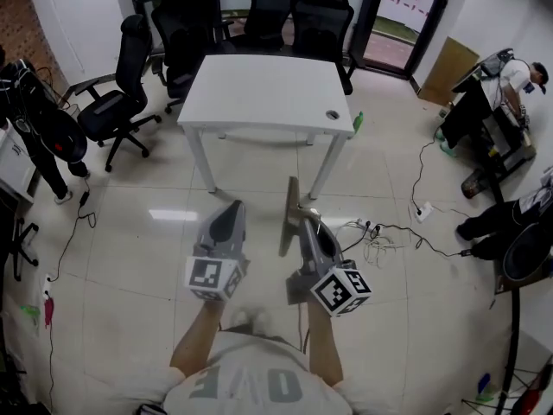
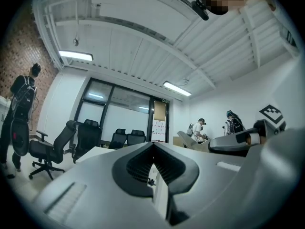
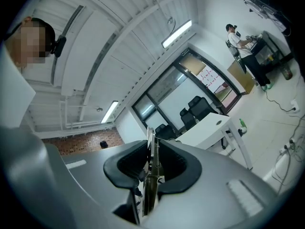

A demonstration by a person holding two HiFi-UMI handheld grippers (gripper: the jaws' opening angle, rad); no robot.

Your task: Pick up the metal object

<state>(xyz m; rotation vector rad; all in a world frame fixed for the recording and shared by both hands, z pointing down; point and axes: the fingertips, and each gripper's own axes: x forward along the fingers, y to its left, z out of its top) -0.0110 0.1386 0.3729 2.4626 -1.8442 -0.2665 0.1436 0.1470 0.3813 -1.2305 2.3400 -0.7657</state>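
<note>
My right gripper (image 1: pixel 304 225) is shut on the metal object (image 1: pixel 289 217), a flat, narrow greyish piece that stands almost upright above the floor in the head view. In the right gripper view the metal object (image 3: pixel 150 178) sits edge-on between the black pads (image 3: pixel 127 166), with a small spring showing on it. My left gripper (image 1: pixel 232 214) hangs beside it at the same height, and its jaws are shut with nothing in them. Its dark pads (image 2: pixel 138 165) meet in the left gripper view. Both grippers point towards the white table (image 1: pixel 259 93).
On the table's near right corner lies a small round thing (image 1: pixel 333 114), and a green bottle (image 1: pixel 358 121) is by that corner. Black office chairs (image 1: pixel 121 85) stand around the table. Cables and a power strip (image 1: pixel 380 236) lie on the tiled floor to the right. People (image 1: pixel 510 80) stand at the far right.
</note>
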